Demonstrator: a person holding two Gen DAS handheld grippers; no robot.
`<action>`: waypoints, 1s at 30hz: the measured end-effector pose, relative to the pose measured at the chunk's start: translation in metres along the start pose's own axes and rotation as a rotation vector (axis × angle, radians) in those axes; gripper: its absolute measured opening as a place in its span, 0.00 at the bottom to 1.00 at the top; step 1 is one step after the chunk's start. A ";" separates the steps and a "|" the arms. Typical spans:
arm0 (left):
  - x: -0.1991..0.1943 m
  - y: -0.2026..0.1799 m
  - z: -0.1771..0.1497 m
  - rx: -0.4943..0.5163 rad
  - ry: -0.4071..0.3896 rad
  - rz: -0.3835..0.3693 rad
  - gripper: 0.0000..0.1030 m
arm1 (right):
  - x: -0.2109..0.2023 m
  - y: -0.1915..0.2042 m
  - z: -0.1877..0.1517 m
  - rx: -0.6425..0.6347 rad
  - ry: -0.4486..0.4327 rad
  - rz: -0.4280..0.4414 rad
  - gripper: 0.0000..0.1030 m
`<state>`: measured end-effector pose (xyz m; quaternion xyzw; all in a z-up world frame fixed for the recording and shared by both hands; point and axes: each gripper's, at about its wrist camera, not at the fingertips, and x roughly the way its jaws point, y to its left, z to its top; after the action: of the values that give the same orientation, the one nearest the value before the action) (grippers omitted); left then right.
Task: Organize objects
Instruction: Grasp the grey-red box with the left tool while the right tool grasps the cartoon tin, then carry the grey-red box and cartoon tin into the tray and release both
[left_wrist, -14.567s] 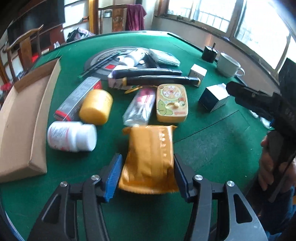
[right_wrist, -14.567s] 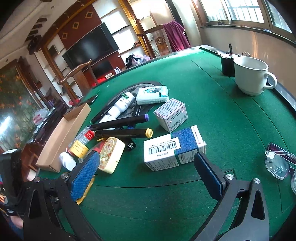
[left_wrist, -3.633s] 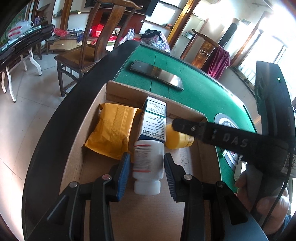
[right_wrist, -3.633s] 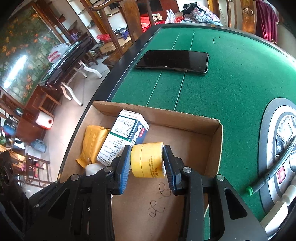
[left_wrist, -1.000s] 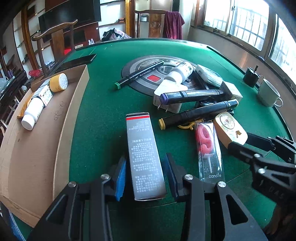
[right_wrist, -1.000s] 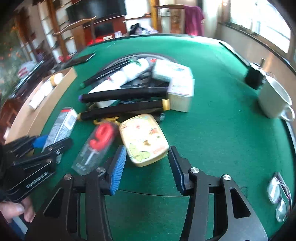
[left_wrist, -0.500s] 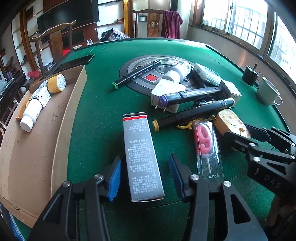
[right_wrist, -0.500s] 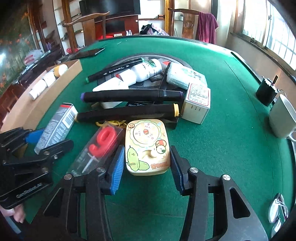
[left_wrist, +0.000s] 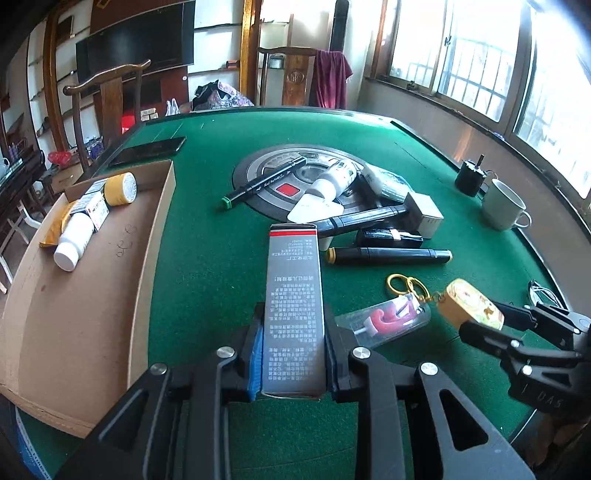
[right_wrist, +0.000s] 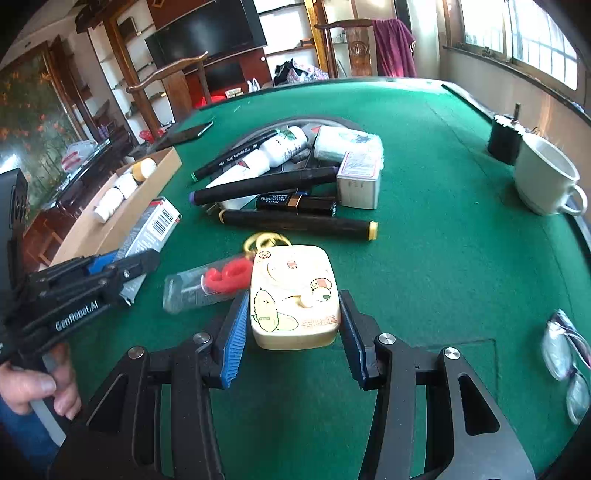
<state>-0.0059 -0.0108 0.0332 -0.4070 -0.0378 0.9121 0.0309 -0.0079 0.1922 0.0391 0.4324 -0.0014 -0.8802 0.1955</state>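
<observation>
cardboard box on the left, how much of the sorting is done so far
Done: the cardboard box holds a yellow tape roll, a white pill bottle, a small carton and an orange packet. In hand: the left gripper clamps a long grey carton; the right gripper holds a cream cartoon tin. Left: black markers, a candle pack and other items on the green felt.

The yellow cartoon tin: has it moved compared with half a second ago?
Yes. The yellow cartoon tin left the black marker behind, coming nearer the camera; the keyring it covered is exposed.
</observation>
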 end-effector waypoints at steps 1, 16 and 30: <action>-0.001 0.001 -0.001 -0.004 -0.002 -0.004 0.25 | -0.001 0.003 -0.003 -0.022 0.013 -0.013 0.45; -0.003 0.003 -0.009 -0.005 0.005 -0.019 0.25 | 0.023 0.019 -0.006 -0.135 0.124 -0.156 0.46; -0.025 0.006 -0.003 -0.014 -0.054 -0.037 0.25 | -0.023 0.014 0.003 -0.076 -0.020 -0.115 0.45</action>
<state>0.0130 -0.0185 0.0487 -0.3815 -0.0524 0.9218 0.0442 0.0073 0.1870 0.0609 0.4153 0.0549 -0.8936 0.1609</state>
